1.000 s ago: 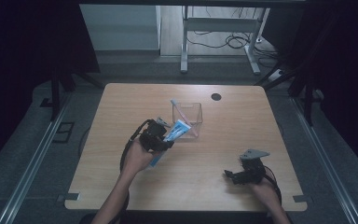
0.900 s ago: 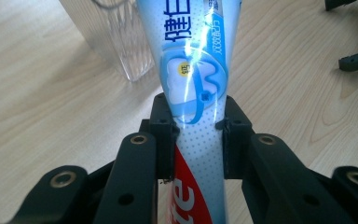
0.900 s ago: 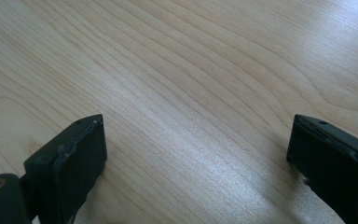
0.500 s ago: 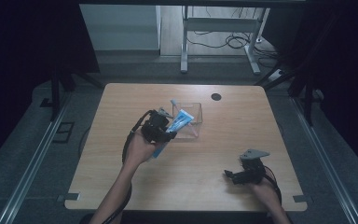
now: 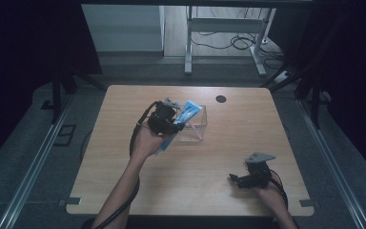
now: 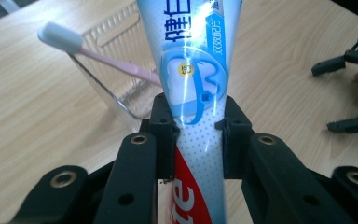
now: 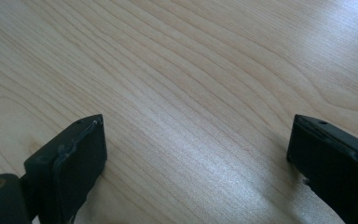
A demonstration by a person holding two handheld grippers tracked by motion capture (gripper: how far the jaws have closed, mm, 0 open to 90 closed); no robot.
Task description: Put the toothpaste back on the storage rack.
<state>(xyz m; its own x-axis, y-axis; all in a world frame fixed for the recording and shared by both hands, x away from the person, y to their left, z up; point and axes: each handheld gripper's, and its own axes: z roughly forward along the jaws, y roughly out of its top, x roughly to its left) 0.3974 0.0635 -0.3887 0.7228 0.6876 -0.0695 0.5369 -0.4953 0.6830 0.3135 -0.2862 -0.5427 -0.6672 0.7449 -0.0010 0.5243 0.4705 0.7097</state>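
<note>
My left gripper (image 5: 175, 125) (image 6: 196, 130) is shut on a blue and white toothpaste tube (image 5: 187, 113) (image 6: 193, 60) and holds it raised over the near left corner of a clear plastic box (image 5: 196, 125) (image 6: 116, 51). A pink toothbrush with a white head (image 6: 60, 38) leans out of that box. The tube's far end points over the box. My right gripper (image 5: 235, 179) (image 7: 196, 140) rests low at the table's front right, its jaws wide open with bare wood between them.
The wooden table (image 5: 124, 167) has a round black cable hole (image 5: 221, 99) at the back right. Past the far edge stand a metal table frame (image 5: 224, 28) and loose cables on the floor. Dark curtains hang on both sides.
My left hand has lifted the toothpaste tube and carried it away from me, up over the clear box. The right hand has stayed still.
</note>
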